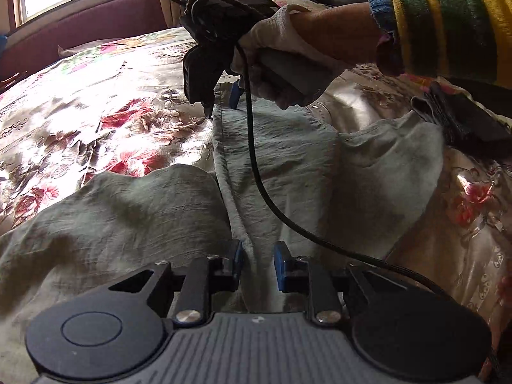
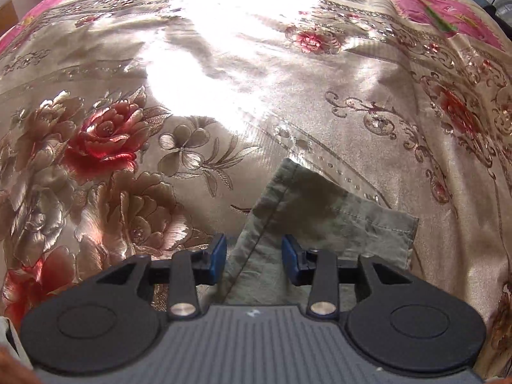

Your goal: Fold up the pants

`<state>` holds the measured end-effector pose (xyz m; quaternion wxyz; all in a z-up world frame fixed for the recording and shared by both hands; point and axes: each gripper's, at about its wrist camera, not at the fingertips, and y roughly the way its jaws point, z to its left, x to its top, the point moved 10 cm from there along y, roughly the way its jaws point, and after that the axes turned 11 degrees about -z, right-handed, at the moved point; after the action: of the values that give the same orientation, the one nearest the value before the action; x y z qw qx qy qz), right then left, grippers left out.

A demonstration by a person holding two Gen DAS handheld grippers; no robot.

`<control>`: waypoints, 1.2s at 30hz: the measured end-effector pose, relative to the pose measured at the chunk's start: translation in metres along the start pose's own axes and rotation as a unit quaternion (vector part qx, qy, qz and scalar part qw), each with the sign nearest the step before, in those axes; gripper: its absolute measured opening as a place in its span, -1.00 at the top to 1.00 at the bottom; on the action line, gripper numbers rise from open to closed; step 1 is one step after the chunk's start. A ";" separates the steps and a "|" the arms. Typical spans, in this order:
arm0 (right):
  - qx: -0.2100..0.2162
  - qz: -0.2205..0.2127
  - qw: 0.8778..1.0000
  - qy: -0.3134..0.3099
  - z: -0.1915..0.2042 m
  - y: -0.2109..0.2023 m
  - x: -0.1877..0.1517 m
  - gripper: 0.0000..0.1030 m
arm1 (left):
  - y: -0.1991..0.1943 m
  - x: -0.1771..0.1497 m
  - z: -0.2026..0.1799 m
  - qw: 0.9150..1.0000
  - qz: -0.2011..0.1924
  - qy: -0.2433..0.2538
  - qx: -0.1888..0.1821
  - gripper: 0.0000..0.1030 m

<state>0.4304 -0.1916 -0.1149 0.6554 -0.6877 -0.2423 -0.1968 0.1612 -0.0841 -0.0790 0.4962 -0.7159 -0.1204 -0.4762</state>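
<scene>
- Pants point(image 1: 281, 160): grey-green, lying on the floral bedspread point(image 1: 96, 102), long axis running from the left gripper point(image 1: 257, 264) away to the right gripper point(image 1: 220, 102).
- Left fingers point(image 1: 237, 259): parted, a ridge of fabric between them; grasp cannot be confirmed.
- Right gripper point(image 2: 254, 257): parted over the hem corner point(image 2: 336, 214), nothing clamped.
- Judgement: hem end sits nearer the right gripper.

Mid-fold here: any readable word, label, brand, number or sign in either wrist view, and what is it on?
None can be read in either view.
A small white mark on the left claw's grey ribbed body: too small to read.
The same kind of mark on the right claw's body: too small to read.
The pants and the floral bedspread: no label or lettering shows.
</scene>
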 end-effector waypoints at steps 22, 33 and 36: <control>0.039 -0.188 0.939 0.283 -0.217 -0.251 -0.123 0.96 | -0.013 0.016 -0.068 0.989 -0.054 0.135 0.012 0.58; 0.044 -0.142 0.901 0.408 -0.251 -0.210 -0.235 0.80 | 0.007 -0.008 -0.097 0.982 -0.006 0.188 0.003 0.58; 0.050 -0.141 0.898 0.414 -0.252 -0.210 -0.240 0.79 | 0.007 -0.011 -0.100 0.979 -0.005 0.203 -0.001 0.57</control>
<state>0.1249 -0.4558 -0.0708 0.6958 -0.4690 -0.0529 -0.5414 0.1039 -0.1666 -0.0861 0.5071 -0.6044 -0.0196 -0.6142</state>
